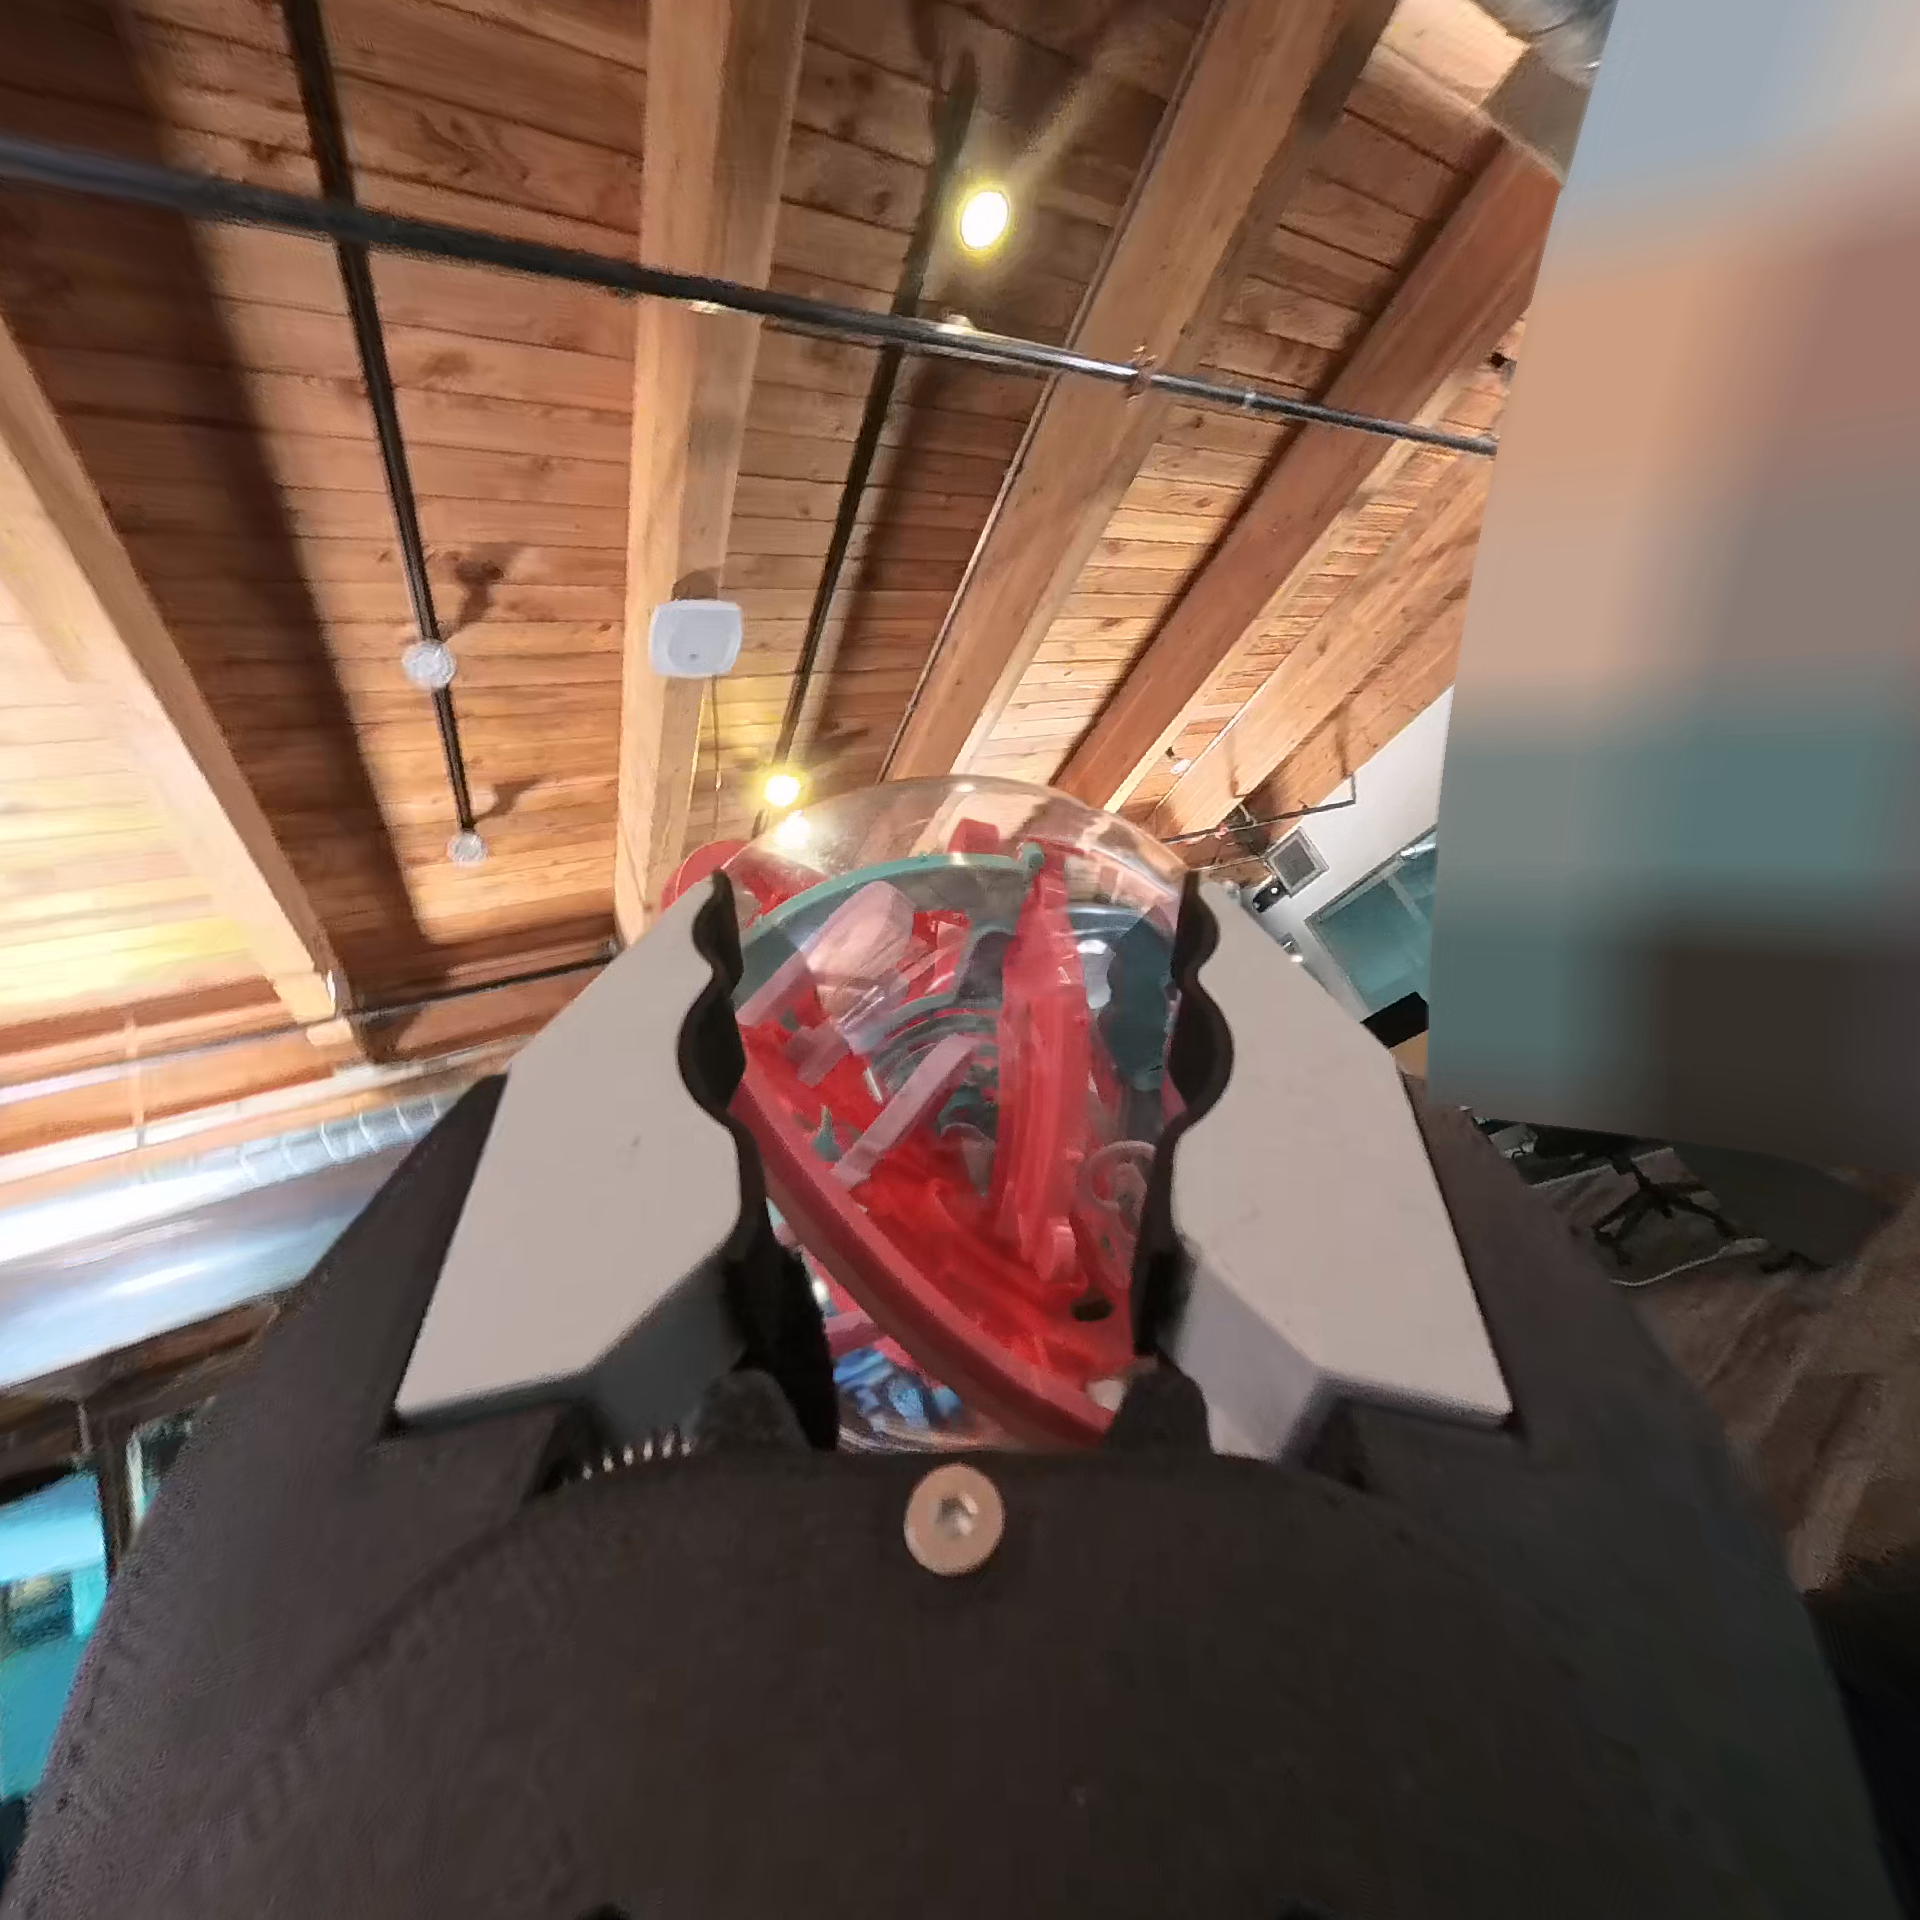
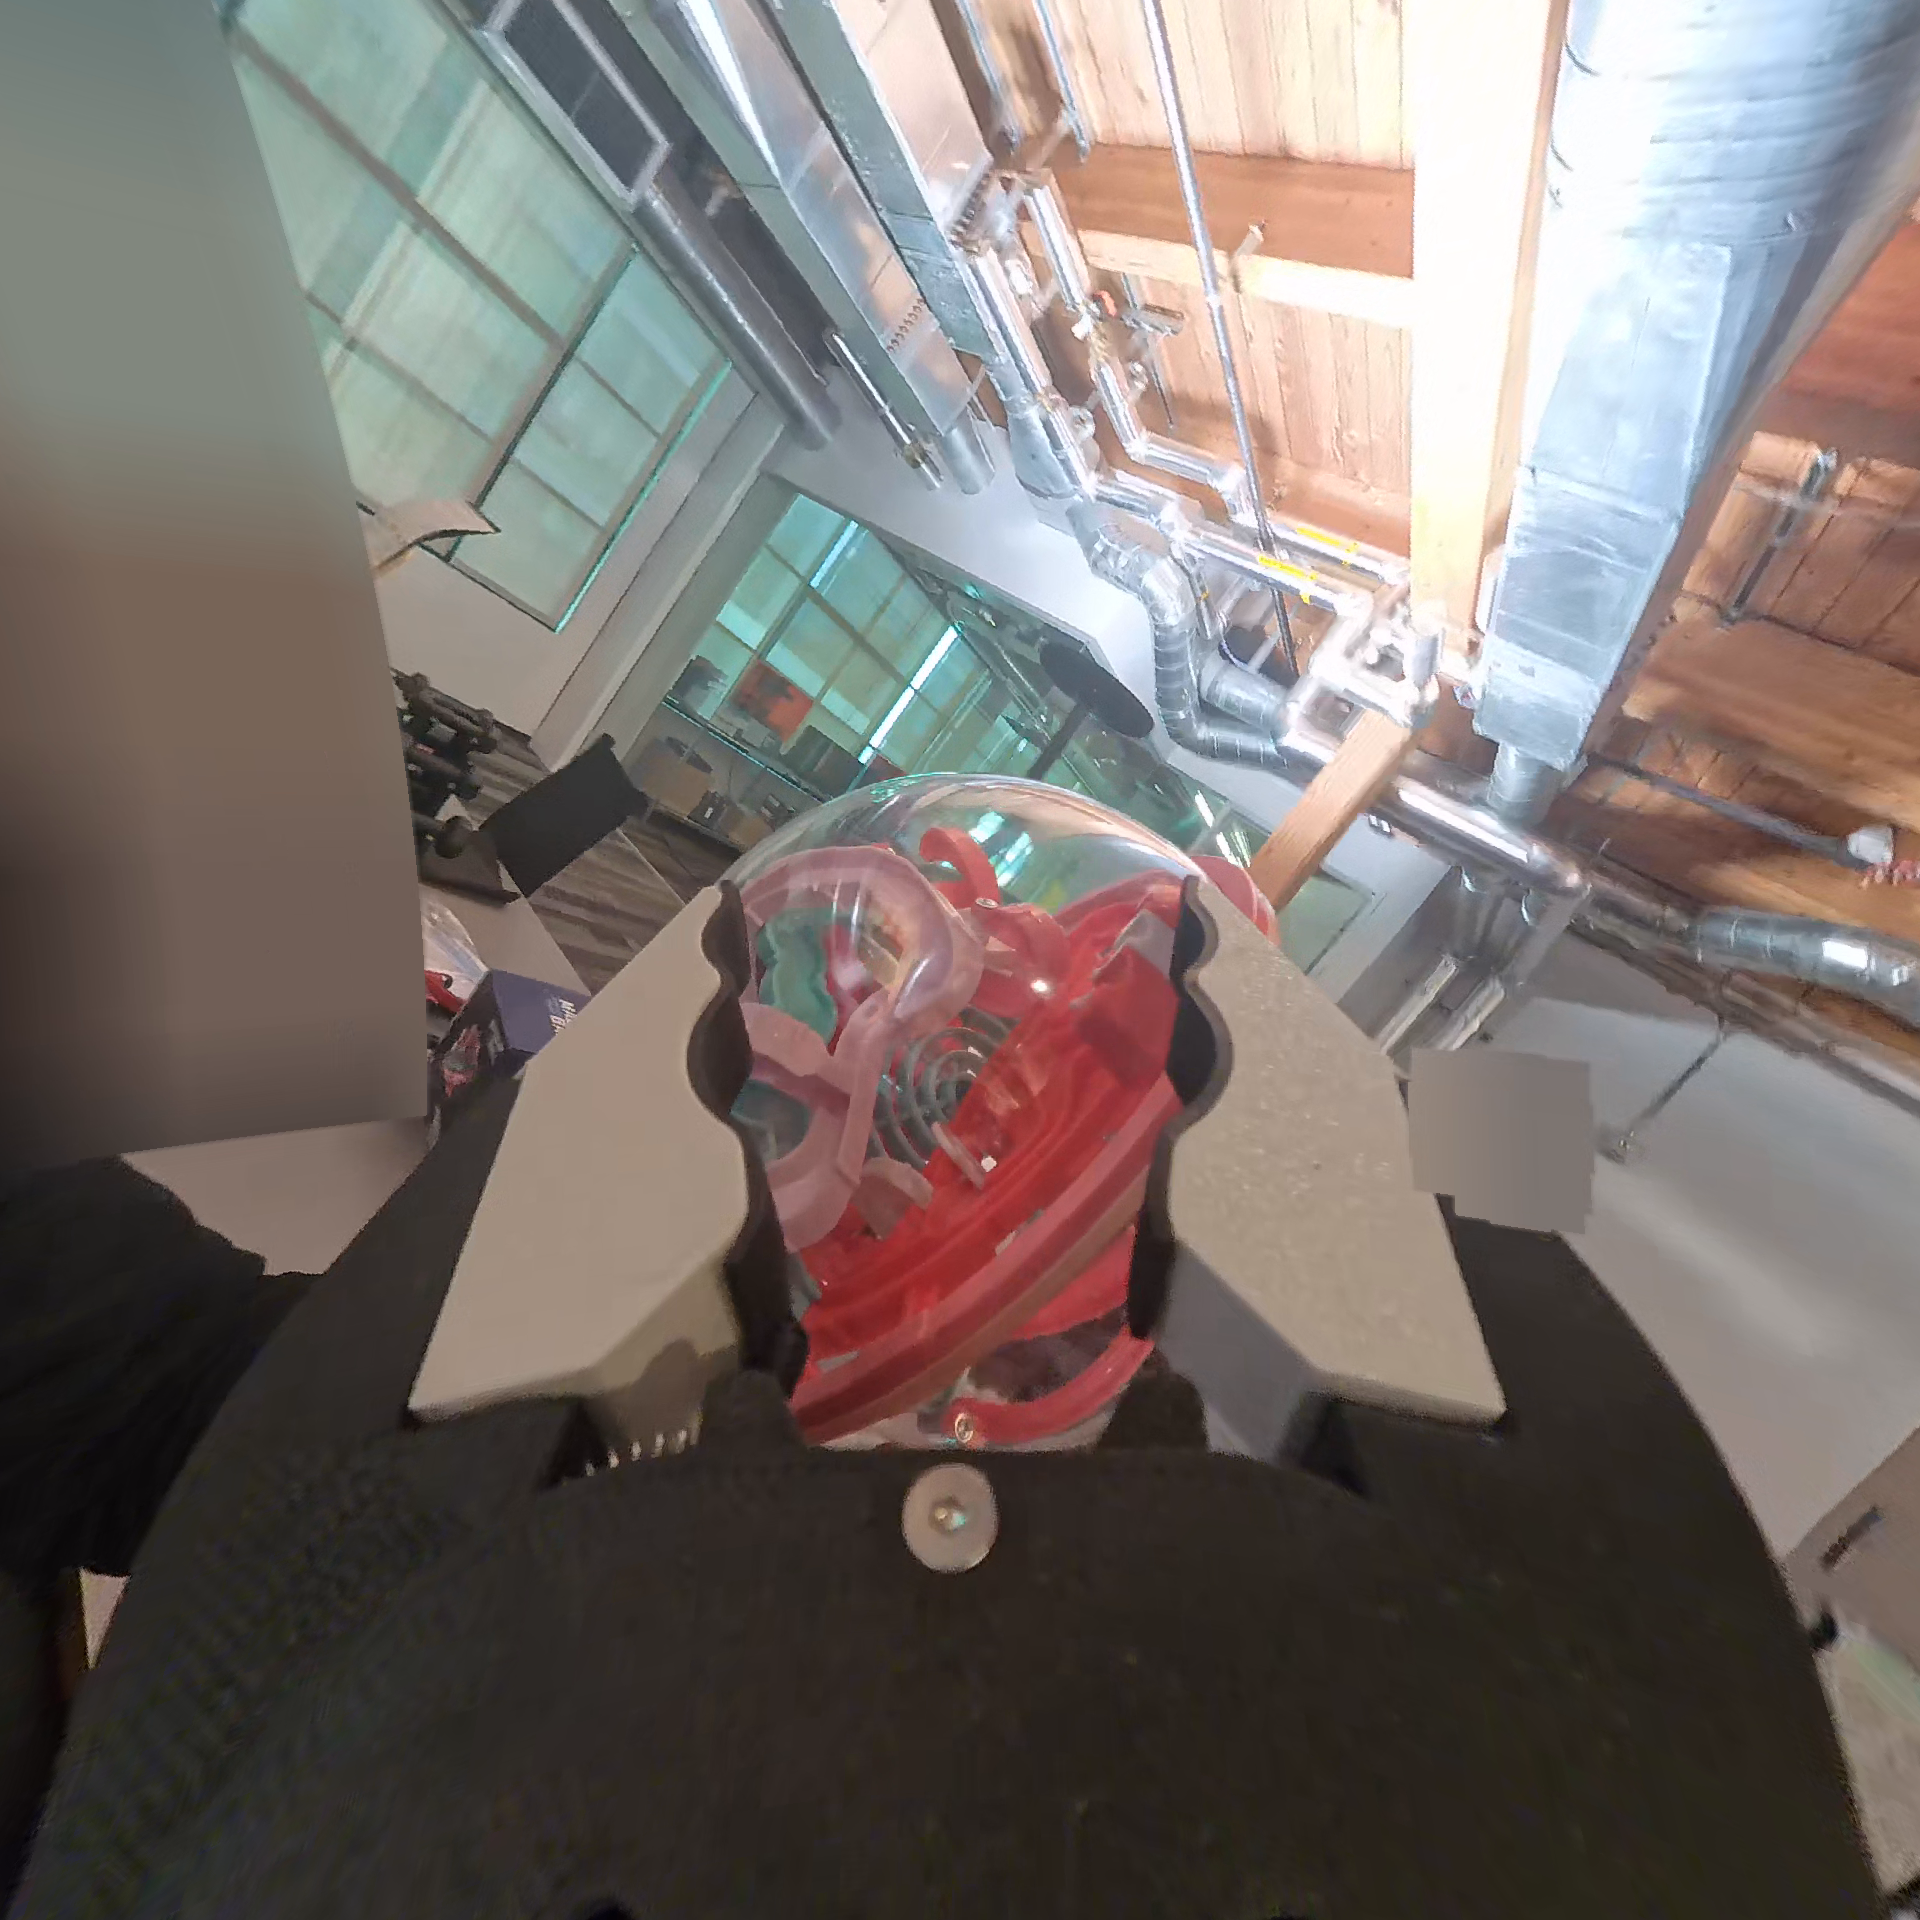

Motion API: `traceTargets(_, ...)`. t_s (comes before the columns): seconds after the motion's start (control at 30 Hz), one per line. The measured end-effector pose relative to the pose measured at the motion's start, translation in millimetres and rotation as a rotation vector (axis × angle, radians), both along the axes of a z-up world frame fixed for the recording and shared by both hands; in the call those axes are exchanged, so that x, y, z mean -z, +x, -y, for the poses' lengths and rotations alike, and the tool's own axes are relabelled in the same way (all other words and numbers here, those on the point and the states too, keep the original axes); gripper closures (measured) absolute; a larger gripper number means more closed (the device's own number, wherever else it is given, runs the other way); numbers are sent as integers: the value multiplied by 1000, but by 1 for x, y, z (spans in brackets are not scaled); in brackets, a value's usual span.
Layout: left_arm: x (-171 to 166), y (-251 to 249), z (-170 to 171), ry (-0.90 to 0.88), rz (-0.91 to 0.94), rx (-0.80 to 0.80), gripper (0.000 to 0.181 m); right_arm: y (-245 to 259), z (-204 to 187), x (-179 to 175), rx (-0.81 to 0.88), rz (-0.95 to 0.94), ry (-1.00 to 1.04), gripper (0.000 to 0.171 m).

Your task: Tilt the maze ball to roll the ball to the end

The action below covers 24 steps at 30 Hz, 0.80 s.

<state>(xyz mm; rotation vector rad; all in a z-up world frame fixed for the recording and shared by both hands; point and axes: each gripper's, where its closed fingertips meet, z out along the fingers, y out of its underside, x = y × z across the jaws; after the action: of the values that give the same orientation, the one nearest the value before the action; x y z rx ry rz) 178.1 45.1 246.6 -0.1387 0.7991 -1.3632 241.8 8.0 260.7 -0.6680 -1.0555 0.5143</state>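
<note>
Both grippers clamp the same clear maze ball (image 1: 966, 1049), held up in the air with the cameras looking toward the ceiling. In the left wrist view, the left gripper (image 1: 954, 914) has its two grey fingers (image 1: 613, 1174) closed on the ball, the wavy black pads pressing its left and right sides; the ball sits deep between them, its rounded top rising past the fingertips. Inside it, red and teal tracks cross, with a red rim running diagonally toward the gripper's base. Beyond the tips are wooden beams (image 1: 707, 416), black pipes and two lit lamps (image 1: 982, 216). In the right wrist view, the right gripper (image 2: 956, 920) holds the ball (image 2: 966, 1070) the same way, pads on both flanks, showing pink, red and grey tracks. Beyond it are windows (image 2: 499, 343) and silver ducts (image 2: 1600, 436). The small rolling ball inside the maze cannot be made out in either view.
</note>
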Motion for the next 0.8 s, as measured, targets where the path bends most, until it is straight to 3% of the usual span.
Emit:
traceTargets(0.1,-11,-9,41,124,35,-50,99,-6,33,-12,-25,24,116,92)
traceTargets(0.13,-20,-5,34,140,40,-72,99,1,17,-22,-35,5,95,92)
traceTargets(0.23,-35,21,-46,-25,-36,-14,100,26,-57,-30,-11,-73,-69,91)
traceTargets(0.33,-2,28,-62,-113,-65,-76,98,33,-78,3,-50,-102,-175,91)
traceTargets(0.5,53,28,-92,-287,-56,-5,97,31,-103,50,4,-104,-297,92)
traceTargets(0.8,70,28,-98,-321,-54,-2,97,30,-107,64,10,-83,-320,92)
